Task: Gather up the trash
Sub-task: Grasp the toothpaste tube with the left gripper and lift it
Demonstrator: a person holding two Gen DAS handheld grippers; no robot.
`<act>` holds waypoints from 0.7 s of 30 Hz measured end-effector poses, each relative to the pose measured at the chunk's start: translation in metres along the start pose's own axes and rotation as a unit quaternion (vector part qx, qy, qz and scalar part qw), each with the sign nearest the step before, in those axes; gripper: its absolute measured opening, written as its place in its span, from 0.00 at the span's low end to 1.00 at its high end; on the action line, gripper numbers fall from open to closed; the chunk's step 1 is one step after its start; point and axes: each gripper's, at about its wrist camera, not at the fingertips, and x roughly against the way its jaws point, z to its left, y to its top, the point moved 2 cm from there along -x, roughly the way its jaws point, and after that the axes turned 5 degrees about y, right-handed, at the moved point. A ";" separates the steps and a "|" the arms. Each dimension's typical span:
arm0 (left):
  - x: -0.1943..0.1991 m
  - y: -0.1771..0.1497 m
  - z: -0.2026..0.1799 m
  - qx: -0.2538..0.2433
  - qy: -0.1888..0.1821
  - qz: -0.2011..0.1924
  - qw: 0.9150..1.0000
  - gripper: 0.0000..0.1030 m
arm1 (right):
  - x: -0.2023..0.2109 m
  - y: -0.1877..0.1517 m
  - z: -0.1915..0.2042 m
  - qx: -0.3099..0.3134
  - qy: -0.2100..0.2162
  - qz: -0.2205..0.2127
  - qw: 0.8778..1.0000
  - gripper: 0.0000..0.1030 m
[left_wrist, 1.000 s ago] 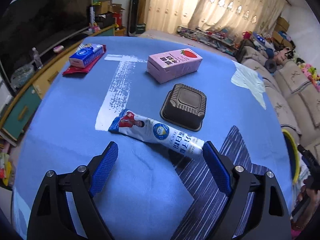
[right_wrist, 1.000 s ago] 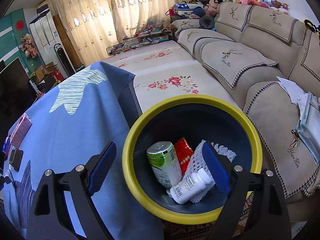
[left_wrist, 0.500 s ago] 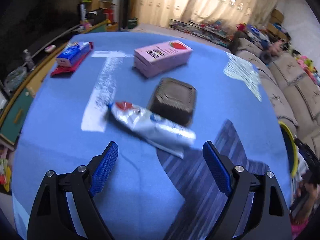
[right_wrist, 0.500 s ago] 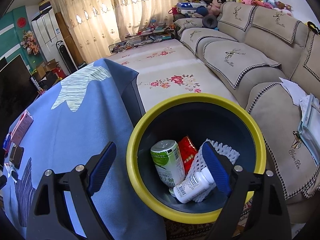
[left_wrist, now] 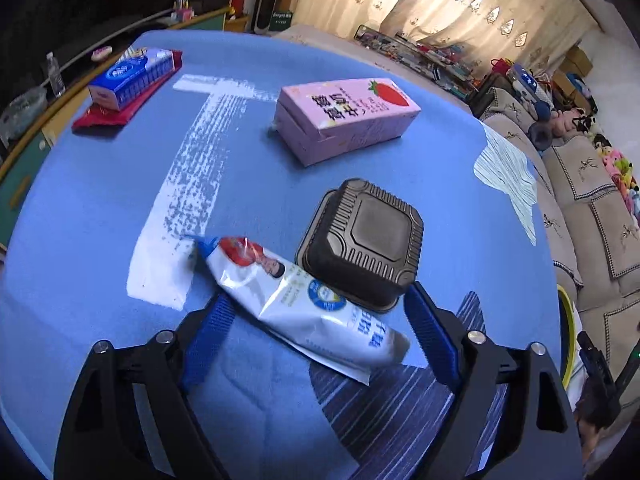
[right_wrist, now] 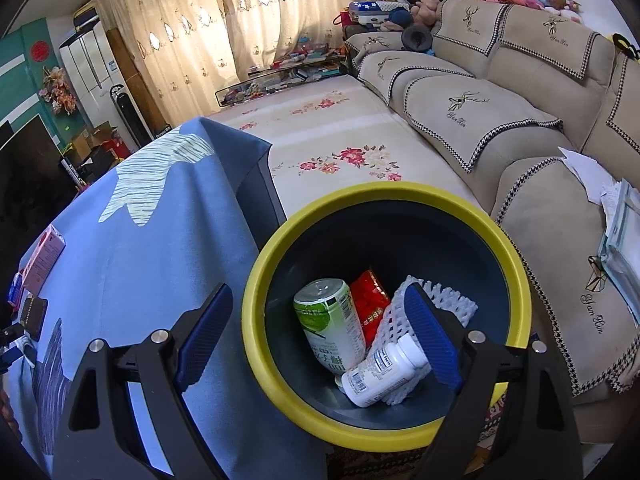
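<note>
In the left wrist view, the left gripper point(left_wrist: 316, 326) fills the bottom of the frame with its jaws spread wide and nothing clamped between them. A white milk pouch point(left_wrist: 298, 306) lies slantwise across the lower centre of the frame on the blue tablecloth point(left_wrist: 100, 208), its lower end reaching into the gap between the two blue pads (neither pad appears to touch it). Just above and right of the pouch sits an upturned black plastic tray point(left_wrist: 366, 244), its near edge touching or overlapping the pouch. Further up the frame, well apart from the tray, a pink strawberry milk carton point(left_wrist: 346, 118) lies on its side. In the upper left a blue tissue pack point(left_wrist: 128, 76) rests on a red wrapper point(left_wrist: 120, 114).

In the right wrist view, the right gripper point(right_wrist: 318, 334) sits at the bottom of the frame, jaws likewise wide apart and empty. Between and beyond its fingers stands a dark bin with a yellow rim point(right_wrist: 516, 268), in the lower centre, just beside the draped edge of the tablecloth. Inside the bin lie a green drink can point(right_wrist: 330, 326), a red packet point(right_wrist: 370, 306), a white foam net point(right_wrist: 432, 304) and a white pill bottle point(right_wrist: 384, 374) (the bottle rests against the net at the bottom). A beige sofa point(right_wrist: 500, 120) takes up the right side of the frame.
</note>
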 end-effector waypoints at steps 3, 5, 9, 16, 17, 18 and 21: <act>0.001 -0.002 0.001 -0.003 0.003 0.001 1.000 0.47 | -0.001 0.000 -0.003 -0.004 0.003 0.003 1.000 0.81; 0.004 -0.005 0.002 -0.004 -0.010 0.007 1.000 0.37 | -0.001 0.001 -0.002 -0.005 0.004 0.004 1.000 0.81; 0.013 -0.013 0.002 -0.021 -0.013 0.000 1.000 0.17 | -0.001 0.000 0.002 -0.004 0.011 0.003 1.000 0.81; 0.051 -0.034 -0.018 -0.088 -0.016 -0.032 0.995 0.16 | 0.009 -0.001 0.004 -0.006 0.024 -0.002 1.000 0.81; 0.057 -0.036 -0.020 -0.093 -0.019 -0.034 0.995 0.16 | 0.012 -0.001 0.003 -0.007 0.025 -0.004 1.000 0.81; 0.064 -0.039 -0.023 -0.099 -0.023 -0.037 0.994 0.16 | 0.016 -0.001 0.001 -0.009 0.027 -0.008 1.000 0.81; 0.083 -0.048 -0.044 -0.129 -0.038 -0.048 0.990 0.16 | 0.028 -0.002 -0.004 -0.012 0.029 -0.017 0.999 0.81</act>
